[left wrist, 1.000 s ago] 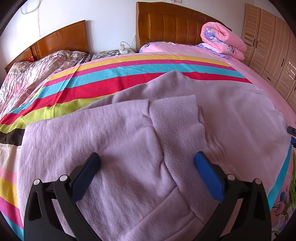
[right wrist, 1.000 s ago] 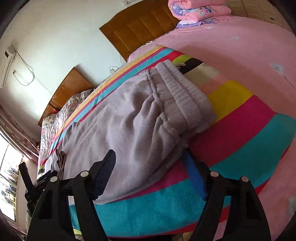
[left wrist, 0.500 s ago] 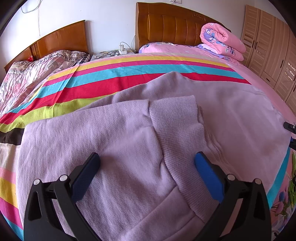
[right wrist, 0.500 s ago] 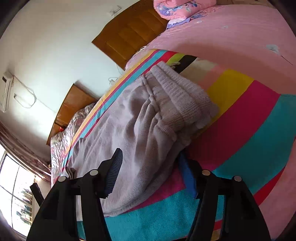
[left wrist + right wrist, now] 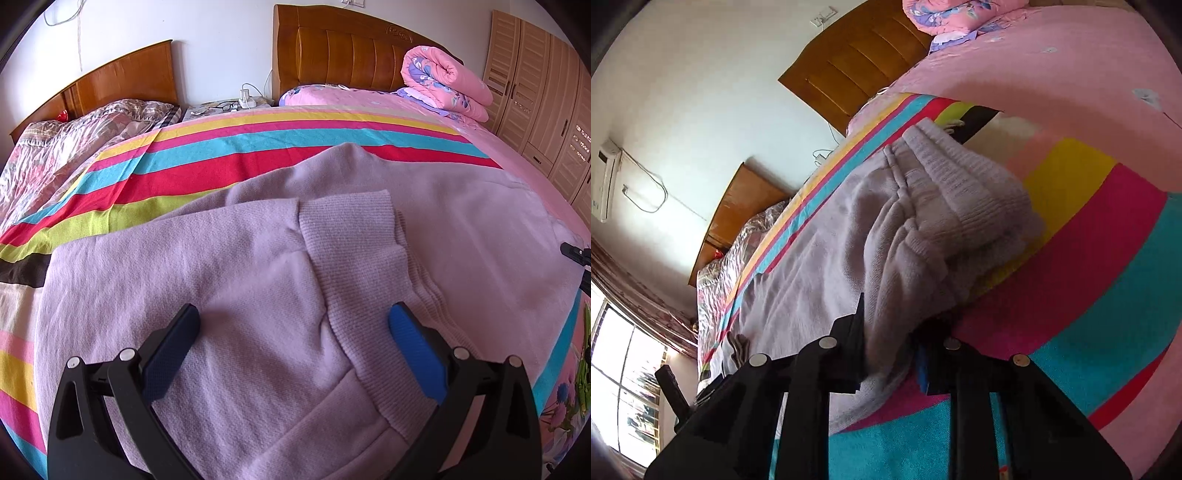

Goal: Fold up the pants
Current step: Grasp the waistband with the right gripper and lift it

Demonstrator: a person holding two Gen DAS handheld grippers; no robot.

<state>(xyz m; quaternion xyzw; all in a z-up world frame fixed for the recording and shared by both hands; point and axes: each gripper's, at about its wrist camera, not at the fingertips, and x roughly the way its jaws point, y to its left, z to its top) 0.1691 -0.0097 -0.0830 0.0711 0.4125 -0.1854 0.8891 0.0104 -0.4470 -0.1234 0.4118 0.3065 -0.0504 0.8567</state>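
Note:
Lilac knit pants (image 5: 258, 277) lie spread on the striped blanket (image 5: 221, 147), one ribbed cuff (image 5: 354, 236) folded back over the legs. My left gripper (image 5: 293, 332) hovers open just above them, its blue pads (image 5: 413, 350) either side of the cuff's lower end. In the right wrist view the pants (image 5: 831, 240) end in a bunched ribbed waistband (image 5: 960, 184). My right gripper (image 5: 890, 332) sits at their near edge. Its jaws are closing, with a fold of the fabric pinched between them.
A rolled pink quilt (image 5: 447, 85) lies by the wooden headboard (image 5: 351, 44). A wardrobe (image 5: 546, 92) stands to the right and a second bed (image 5: 74, 147) to the left. Between the beds a nightstand (image 5: 229, 105) carries glasses and a charger.
The right gripper's jaws have drawn in from wide apart onto the pants' near edge, and its view has rolled. The left gripper has not moved.

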